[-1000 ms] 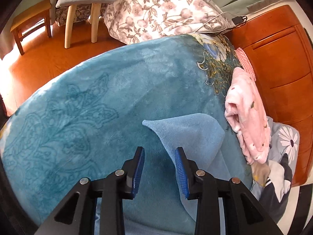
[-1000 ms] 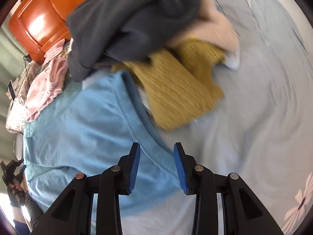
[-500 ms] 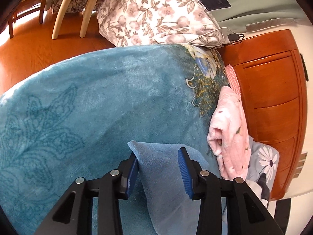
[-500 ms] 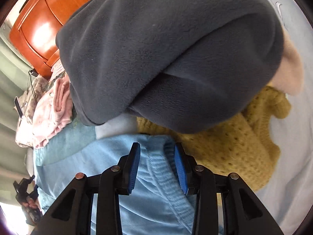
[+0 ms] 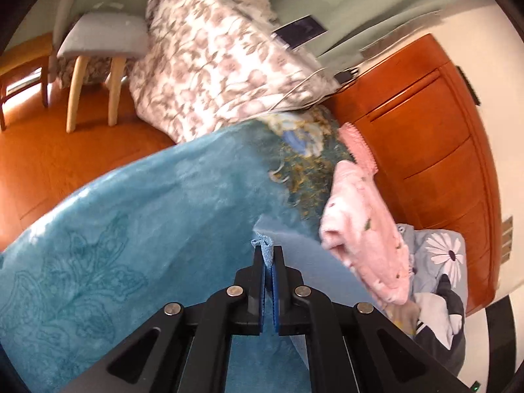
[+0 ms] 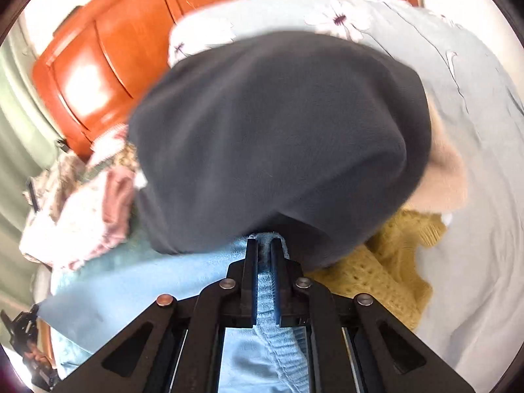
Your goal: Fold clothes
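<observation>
A light blue garment (image 5: pixel 304 255) lies on a teal blanket (image 5: pixel 131 229). My left gripper (image 5: pixel 268 252) is shut on a corner of it. In the right wrist view my right gripper (image 6: pixel 263 245) is shut on the ribbed edge of the same light blue garment (image 6: pixel 131 281), right under a dark grey fleece (image 6: pixel 278 137) that bulges over it. A mustard knit sweater (image 6: pixel 383 271) lies to the right of that gripper.
A pink floral garment (image 5: pixel 363 229) lies beside the blue one, against an orange wooden headboard (image 5: pixel 435 150). A floral quilt (image 5: pixel 216 59) and a stool (image 5: pixel 101 39) stand beyond the bed. A daisy-print sheet (image 6: pixel 475 131) covers the right side.
Both grippers were open and have closed on the light blue garment, the left on its corner, the right on its ribbed edge. The right gripper has moved in under the grey fleece.
</observation>
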The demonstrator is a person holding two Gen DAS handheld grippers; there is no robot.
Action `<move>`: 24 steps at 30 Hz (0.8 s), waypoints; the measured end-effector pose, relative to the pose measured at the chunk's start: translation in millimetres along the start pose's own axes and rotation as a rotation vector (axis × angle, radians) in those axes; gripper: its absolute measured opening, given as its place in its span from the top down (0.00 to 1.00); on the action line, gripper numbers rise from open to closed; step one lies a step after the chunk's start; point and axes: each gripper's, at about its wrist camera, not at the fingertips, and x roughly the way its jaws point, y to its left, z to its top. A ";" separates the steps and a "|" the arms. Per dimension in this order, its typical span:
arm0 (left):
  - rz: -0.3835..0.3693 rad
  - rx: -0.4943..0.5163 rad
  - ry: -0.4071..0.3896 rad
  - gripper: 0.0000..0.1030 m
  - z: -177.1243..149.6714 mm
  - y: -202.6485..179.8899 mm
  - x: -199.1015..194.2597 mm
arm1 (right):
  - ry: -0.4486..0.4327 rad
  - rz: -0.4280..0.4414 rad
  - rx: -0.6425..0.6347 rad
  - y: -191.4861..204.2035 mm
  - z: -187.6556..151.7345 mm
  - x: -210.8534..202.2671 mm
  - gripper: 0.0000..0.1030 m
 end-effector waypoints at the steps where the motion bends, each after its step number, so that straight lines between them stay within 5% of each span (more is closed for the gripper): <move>1: 0.036 -0.028 0.039 0.97 -0.6 10.1 7.3 | 0.022 -0.009 0.011 -3.2 -2.2 6.6 0.94; 8: 0.098 -0.075 0.086 0.88 -7.7 31.6 5.0 | 0.044 -0.034 0.007 1.6 -2.5 12.1 0.93; 10: 0.087 -0.095 0.079 0.71 -8.0 31.8 -9.3 | 0.044 -0.047 -0.001 4.5 -1.3 10.9 0.93; 13: 0.073 -0.105 0.071 0.67 -11.8 29.4 -36.4 | 0.037 -0.061 0.001 5.7 -2.5 8.8 0.84; 17: 0.152 -0.034 0.097 0.54 -33.0 22.6 -66.1 | 0.031 -0.070 0.011 4.9 -6.9 5.4 0.60; 20: 0.264 0.015 0.115 0.52 -55.6 23.1 -80.0 | 0.025 -0.057 0.040 2.9 -9.2 -1.7 0.55; 24: 0.322 -0.002 0.129 0.46 -85.9 35.5 -94.7 | -0.016 -0.009 0.049 5.2 -18.1 -35.5 0.49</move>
